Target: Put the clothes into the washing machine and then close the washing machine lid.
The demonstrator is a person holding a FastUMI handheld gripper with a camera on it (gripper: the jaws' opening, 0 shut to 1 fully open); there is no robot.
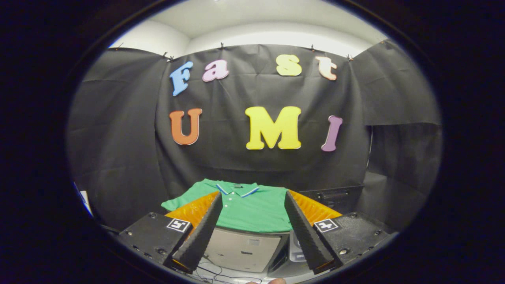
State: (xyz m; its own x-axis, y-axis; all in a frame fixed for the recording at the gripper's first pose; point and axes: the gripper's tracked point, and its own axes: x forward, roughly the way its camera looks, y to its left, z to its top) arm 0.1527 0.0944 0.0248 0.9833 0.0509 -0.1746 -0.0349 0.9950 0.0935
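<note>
The gripper (252,197) stands wide open, its two fingers holding nothing. Between and just beyond the fingertips a green polo shirt with a white-edged collar (244,207) lies spread flat atop a grey box-shaped appliance (240,248). Behind it hangs the booth's black cloth wall (118,157), beneath a white ceiling (252,23).

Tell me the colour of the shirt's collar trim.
Blue and white stripes on the green shirt, gripper view.
</note>
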